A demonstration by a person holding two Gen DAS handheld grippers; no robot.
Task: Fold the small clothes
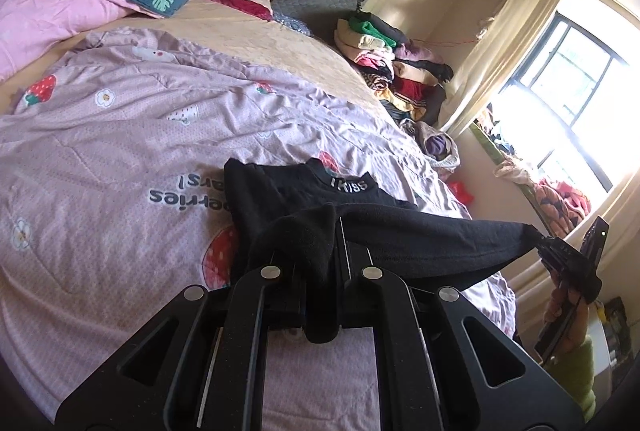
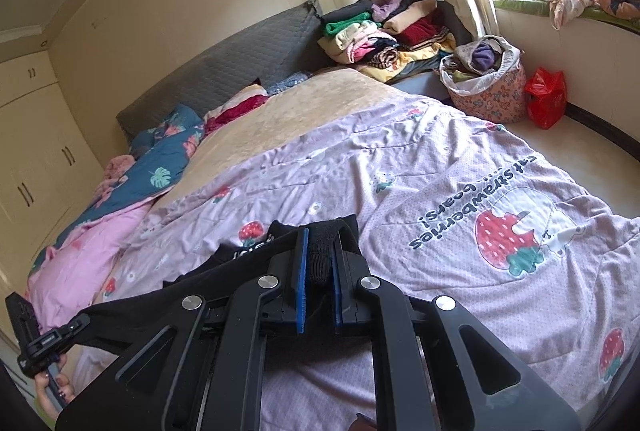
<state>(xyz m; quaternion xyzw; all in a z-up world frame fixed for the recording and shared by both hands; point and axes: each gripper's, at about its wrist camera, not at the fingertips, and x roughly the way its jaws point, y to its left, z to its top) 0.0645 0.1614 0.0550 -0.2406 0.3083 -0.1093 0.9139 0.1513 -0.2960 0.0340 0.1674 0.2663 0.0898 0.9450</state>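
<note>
Soft black knit garment (image 1: 420, 235) with white-lettered collar, stretched between left gripper (image 1: 320, 263) and right gripper (image 2: 320, 271), both clamped on its fabric, over wrinkled pink quilt (image 2: 440, 191) printed "eat strawberries".

Strong daylight pours through the window (image 1: 568, 79), which is blown out to white glare in both views. The bed quilt (image 2: 420, 167) is evenly lit, with soft shadows in its creases. Fisheye bending curves the walls, and the corners fall to black vignette.
</note>
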